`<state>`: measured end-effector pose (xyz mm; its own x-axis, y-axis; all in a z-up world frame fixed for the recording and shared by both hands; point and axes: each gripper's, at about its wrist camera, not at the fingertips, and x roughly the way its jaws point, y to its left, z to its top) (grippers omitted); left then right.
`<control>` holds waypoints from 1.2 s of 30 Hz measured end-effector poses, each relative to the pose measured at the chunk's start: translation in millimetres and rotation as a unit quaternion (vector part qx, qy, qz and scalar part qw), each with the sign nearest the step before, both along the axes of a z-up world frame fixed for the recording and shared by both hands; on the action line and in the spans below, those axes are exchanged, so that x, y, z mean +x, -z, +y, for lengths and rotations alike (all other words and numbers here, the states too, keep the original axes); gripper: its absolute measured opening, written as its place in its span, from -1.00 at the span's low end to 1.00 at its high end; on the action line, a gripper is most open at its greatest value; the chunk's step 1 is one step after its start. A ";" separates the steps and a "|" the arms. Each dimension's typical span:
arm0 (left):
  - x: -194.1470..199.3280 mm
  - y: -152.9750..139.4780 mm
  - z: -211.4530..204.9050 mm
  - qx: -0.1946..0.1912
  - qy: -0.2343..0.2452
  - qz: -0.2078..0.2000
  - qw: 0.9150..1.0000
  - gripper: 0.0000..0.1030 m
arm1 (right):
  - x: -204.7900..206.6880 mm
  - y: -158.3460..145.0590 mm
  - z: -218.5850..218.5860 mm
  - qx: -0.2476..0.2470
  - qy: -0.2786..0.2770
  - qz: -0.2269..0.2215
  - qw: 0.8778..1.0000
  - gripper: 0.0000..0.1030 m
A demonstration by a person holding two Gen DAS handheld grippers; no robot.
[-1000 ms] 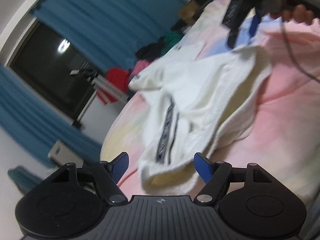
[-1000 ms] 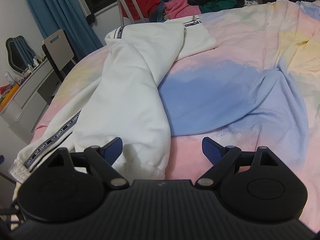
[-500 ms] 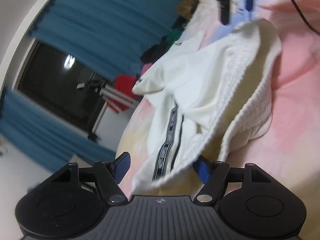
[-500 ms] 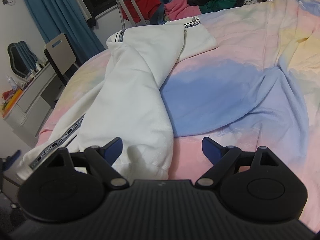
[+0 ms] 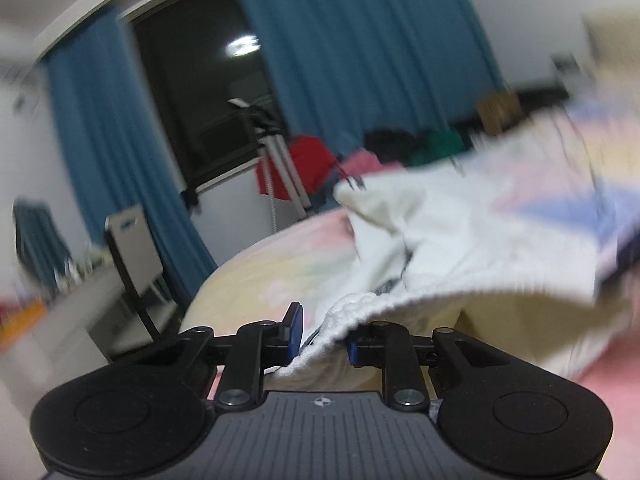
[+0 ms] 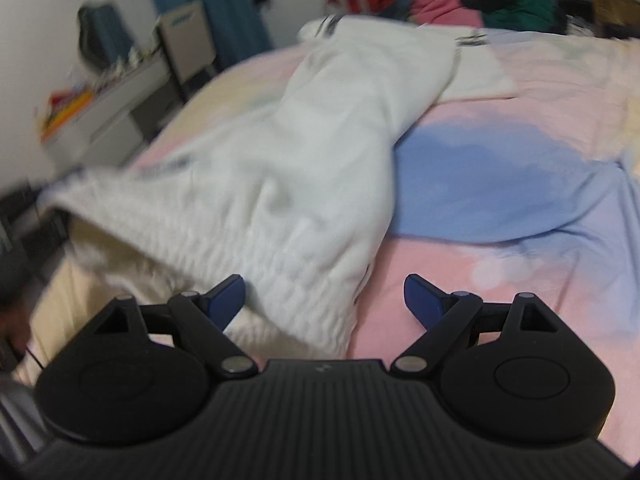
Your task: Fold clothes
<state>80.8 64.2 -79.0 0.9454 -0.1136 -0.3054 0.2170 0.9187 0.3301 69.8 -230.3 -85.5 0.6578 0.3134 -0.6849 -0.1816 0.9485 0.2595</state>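
Folding a white garment on a pastel bed, seen from my two wrist cameras.

Left wrist view, blurred: my left tongs [image 5: 320, 334] are clenched on the ribbed hem of the white garment [image 5: 460, 248], lifting it off the bed [image 5: 256, 280]. Right wrist view: my right tongs [image 6: 324, 296] are spread wide, released, with the garment's [image 6: 304, 184] ribbed edge lying between the fingers on the pink and blue bed [image 6: 520, 184].

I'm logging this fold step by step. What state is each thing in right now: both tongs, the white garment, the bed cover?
left tongs: shut on the white garment's ribbed hem.
right tongs: open, the ribbed hem lying between the fingers, not pinched.
white garment: crumpled, near hem lifted, the rest lying on the bed.
bed cover: spread out, wrinkled.
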 end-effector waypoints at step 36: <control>-87.4 75.0 -58.3 0.321 0.155 0.029 0.934 0.30 | -32.2 -50.1 -40.4 -0.030 0.173 -0.206 0.963 -0.72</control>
<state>-6.6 5.9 -153.9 0.8770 -0.1555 -0.4547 0.4749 0.4257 0.7702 37.6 -270.7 -35.4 0.9353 -0.0058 -0.3538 0.0722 0.9819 0.1750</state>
